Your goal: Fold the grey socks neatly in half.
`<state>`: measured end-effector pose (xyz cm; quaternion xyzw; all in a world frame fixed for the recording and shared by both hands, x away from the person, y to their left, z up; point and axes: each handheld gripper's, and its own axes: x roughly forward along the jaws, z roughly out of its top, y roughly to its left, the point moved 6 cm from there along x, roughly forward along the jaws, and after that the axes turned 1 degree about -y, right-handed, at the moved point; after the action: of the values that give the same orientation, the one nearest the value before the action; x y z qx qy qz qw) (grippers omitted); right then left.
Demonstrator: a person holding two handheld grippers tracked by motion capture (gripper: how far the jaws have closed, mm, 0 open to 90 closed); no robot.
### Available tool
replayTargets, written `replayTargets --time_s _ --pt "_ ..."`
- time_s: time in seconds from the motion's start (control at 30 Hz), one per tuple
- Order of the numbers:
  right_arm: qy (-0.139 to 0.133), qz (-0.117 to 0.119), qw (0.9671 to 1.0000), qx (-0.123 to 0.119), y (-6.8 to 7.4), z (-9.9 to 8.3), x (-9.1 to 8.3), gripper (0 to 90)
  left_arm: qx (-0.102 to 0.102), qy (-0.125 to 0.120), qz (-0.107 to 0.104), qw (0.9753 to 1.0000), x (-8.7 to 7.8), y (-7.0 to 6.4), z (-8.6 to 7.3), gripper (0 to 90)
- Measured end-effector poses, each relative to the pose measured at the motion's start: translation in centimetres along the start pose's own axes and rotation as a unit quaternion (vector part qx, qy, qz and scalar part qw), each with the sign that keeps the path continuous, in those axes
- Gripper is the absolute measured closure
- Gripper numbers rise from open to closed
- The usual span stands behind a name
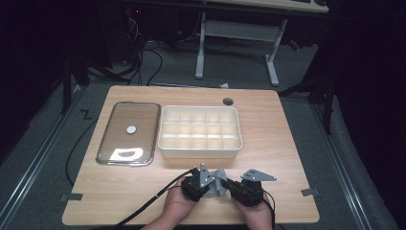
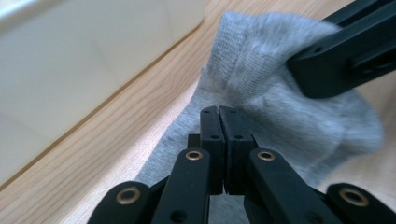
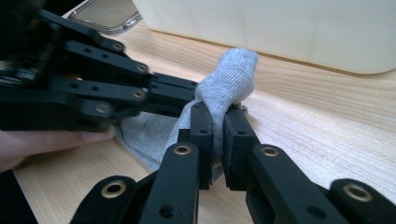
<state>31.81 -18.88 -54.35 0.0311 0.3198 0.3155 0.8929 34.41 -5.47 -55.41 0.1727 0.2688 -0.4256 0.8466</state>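
Both hand-held grippers, left (image 2: 219,112) and right (image 3: 218,112), are clamped on the grey sock (image 1: 220,181) at the lower centre of the high view, just below the tray (image 1: 199,152). Keep both pinches firm and move the hands together, so the fabric stays bunched and neither side slips free.

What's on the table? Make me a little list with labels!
table: wooden
sock: grey, near the front edge, pinched by both grippers
left gripper: shut on sock
right gripper: shut on sock
box: cream, many compartments, behind the sock
lid: clear, flat on the table, to the box's left
hands: two, at the table's near edge
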Motion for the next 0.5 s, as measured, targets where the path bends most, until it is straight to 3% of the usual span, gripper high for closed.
replayTargets --time_s 0.07,0.13,0.33,0.37,0.5 --pt "0.0 -0.001 1.0 0.0 0.0 0.0 0.0 84.9 -0.001 -0.005 -0.002 1.0 -0.5 0.2 -0.1 86.1" --pt "0.002 -0.001 1.0 0.002 0.0 0.0 0.0 84.9 -0.009 -0.014 0.001 0.9999 -1.8 0.9 -0.7 78.0" --pt "0.006 -0.002 1.0 -0.003 0.1 0.1 0.1 84.9 -0.03 -0.007 0.015 0.9994 -3.9 3.3 -3.3 79.3" --pt "0.007 -0.002 0.9999 -0.007 0.2 0.1 0.1 84.8 -0.051 -0.021 0.017 0.9983 -4.9 4.2 -4.1 78.5" --pt "0.016 -0.009 0.9998 -0.012 0.3 0.1 0.2 84.7 -0.084 -0.054 0.034 0.9944 -6.8 5.9 -5.5 75.7"
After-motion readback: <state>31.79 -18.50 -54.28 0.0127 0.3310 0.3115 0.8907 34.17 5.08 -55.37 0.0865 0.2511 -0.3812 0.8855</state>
